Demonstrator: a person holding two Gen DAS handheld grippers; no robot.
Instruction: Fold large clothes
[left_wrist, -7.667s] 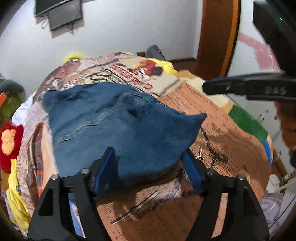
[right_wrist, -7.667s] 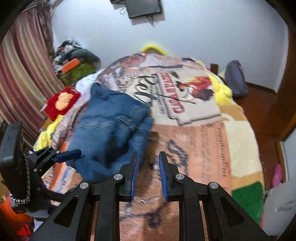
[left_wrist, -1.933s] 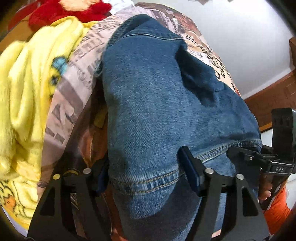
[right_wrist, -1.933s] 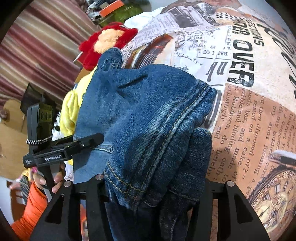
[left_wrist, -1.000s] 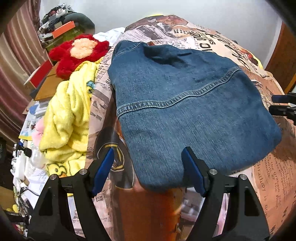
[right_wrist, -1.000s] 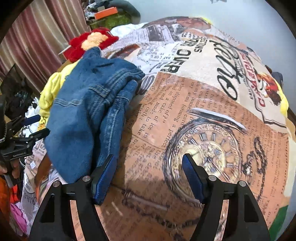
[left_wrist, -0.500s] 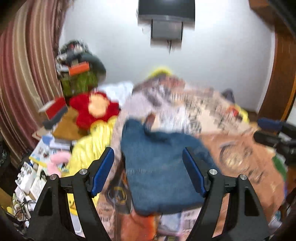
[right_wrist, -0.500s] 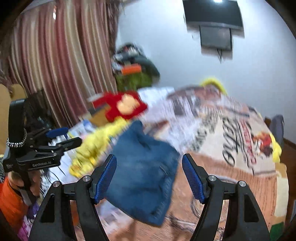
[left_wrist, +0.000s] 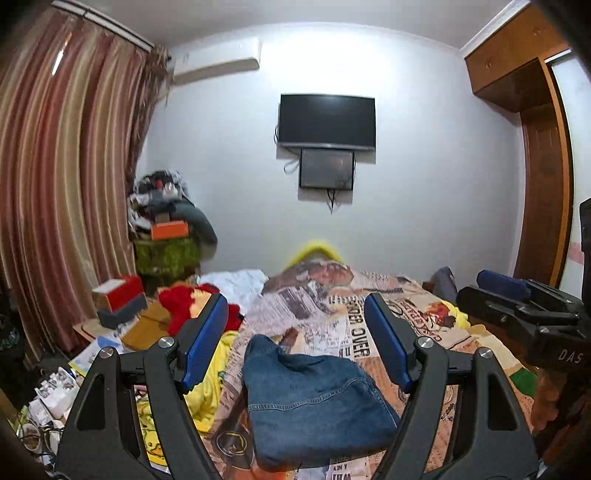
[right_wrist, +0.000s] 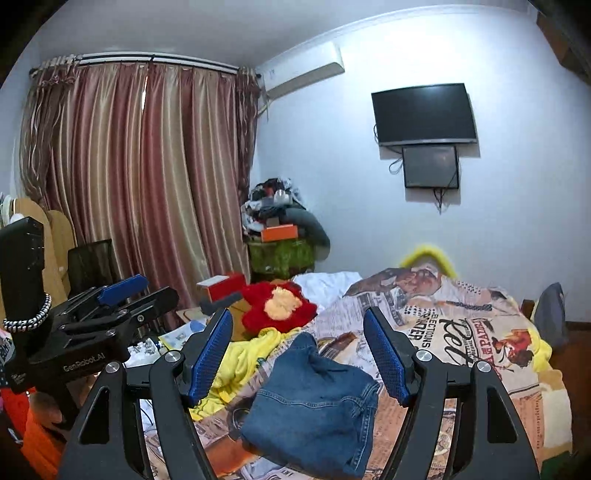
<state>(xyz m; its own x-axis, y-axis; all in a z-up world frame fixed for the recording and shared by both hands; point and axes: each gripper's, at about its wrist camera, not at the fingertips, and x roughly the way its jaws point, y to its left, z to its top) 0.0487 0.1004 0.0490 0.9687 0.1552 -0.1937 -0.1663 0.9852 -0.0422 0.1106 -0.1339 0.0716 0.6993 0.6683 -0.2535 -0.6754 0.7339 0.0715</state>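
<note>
Denim is already gathered into a compact bundle: the folded jeans (left_wrist: 314, 402) lie on the near left part of the newspaper-print bedspread (left_wrist: 369, 332), just beside a yellow blanket (left_wrist: 207, 391) that spills over the bed's left edge. Judging by the squared shape, with one stitched hem running across the top layer, the folding looks finished or nearly so; at most a final smoothing or moving the bundle aside appears to remain. No other garment waiting to be folded can be made out for certain. Both tools are lifted clear of the cloth and aimed level across the room toward the far wall. The left gripper (left_wrist: 295, 343) has its blue pads spread wide and holds nothing, and the right gripper (right_wrist: 297, 354) is likewise spread and empty, with the jeans showing below and between its fingers.
</note>
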